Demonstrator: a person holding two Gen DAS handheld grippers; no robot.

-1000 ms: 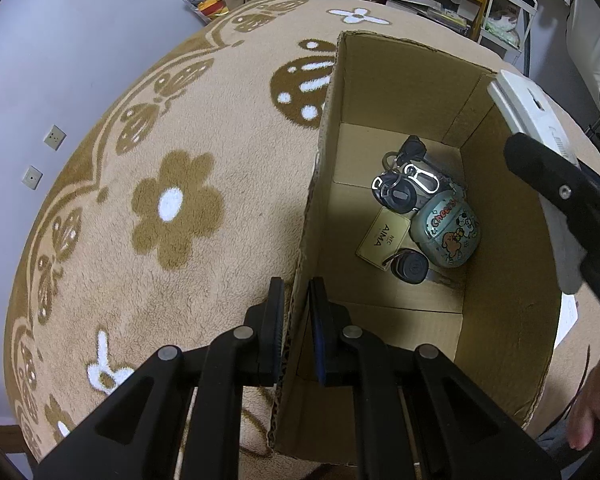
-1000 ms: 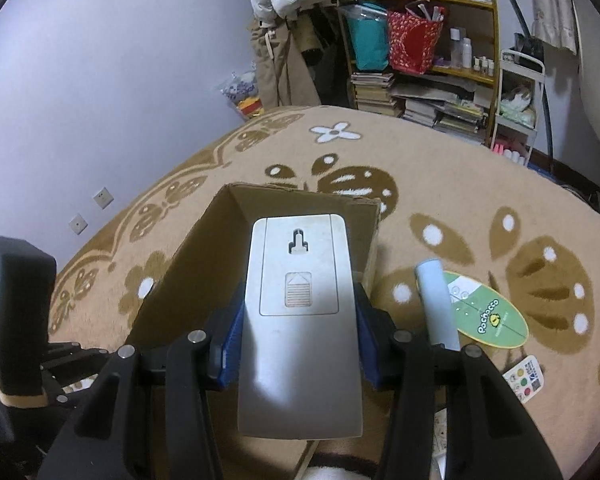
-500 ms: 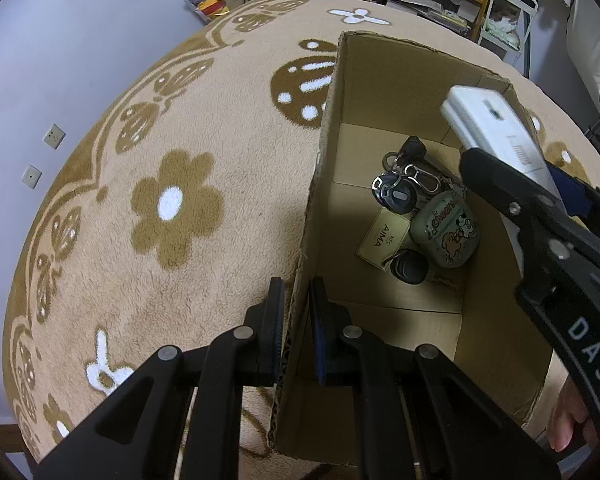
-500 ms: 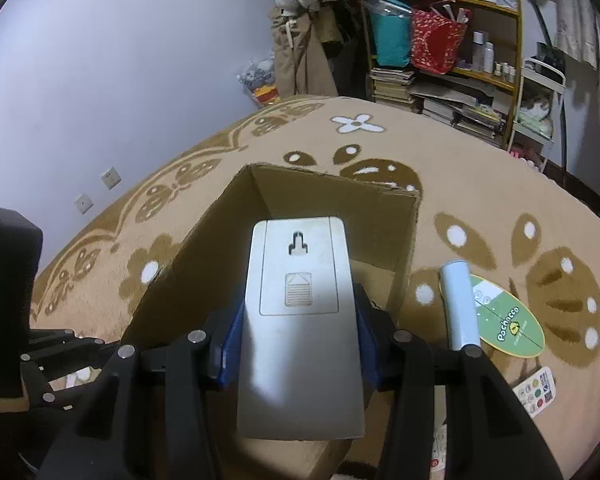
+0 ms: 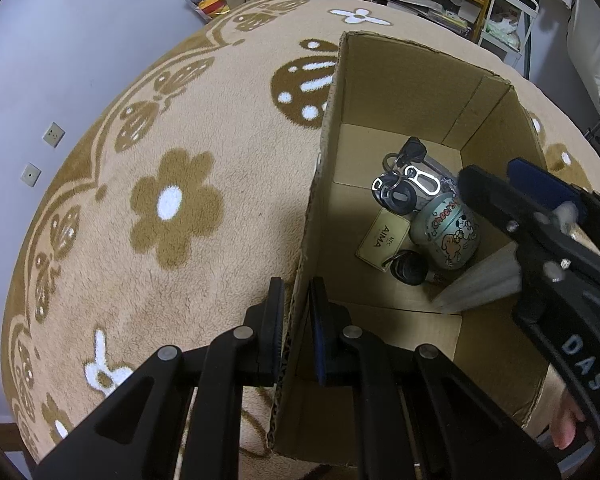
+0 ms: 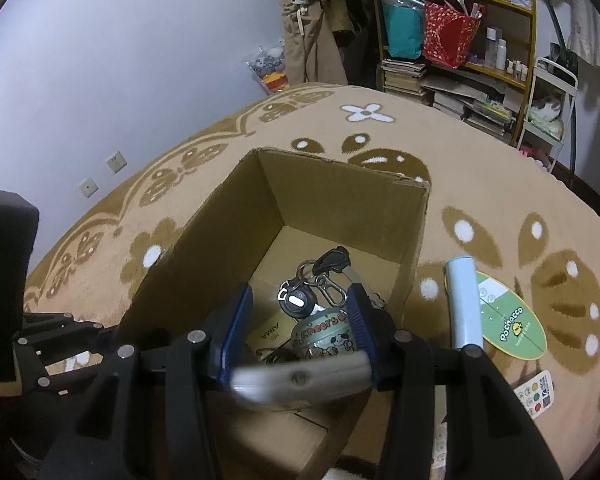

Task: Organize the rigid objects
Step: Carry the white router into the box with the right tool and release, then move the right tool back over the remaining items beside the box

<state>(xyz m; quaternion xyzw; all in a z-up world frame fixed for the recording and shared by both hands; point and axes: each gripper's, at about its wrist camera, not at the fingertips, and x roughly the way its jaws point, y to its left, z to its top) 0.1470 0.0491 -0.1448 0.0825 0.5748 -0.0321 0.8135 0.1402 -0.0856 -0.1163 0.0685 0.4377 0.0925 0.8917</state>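
An open cardboard box (image 5: 400,76) (image 6: 340,200) stands on the patterned rug. Inside lie a key bunch (image 5: 400,188) (image 6: 312,292), a round tin with a cartoon dog (image 5: 448,232) (image 6: 324,336) and a tan AIMA card (image 5: 384,236). My left gripper (image 5: 296,332) is shut on the box's left wall. My right gripper (image 6: 300,328) (image 5: 516,184) is open over the box. The grey-white flat device (image 6: 300,380) (image 5: 480,284) is blurred, dropping from between its fingers into the box.
To the right of the box on the rug lie a pale blue tube (image 6: 464,304), a green Pochacco card (image 6: 512,320) and a small sticker card (image 6: 536,392). A cluttered shelf (image 6: 460,40) and a white cart (image 6: 548,108) stand beyond the rug.
My right gripper has moved over the box and opened. The grey-white device it held has slipped out and is falling into the box. My left gripper has not moved.
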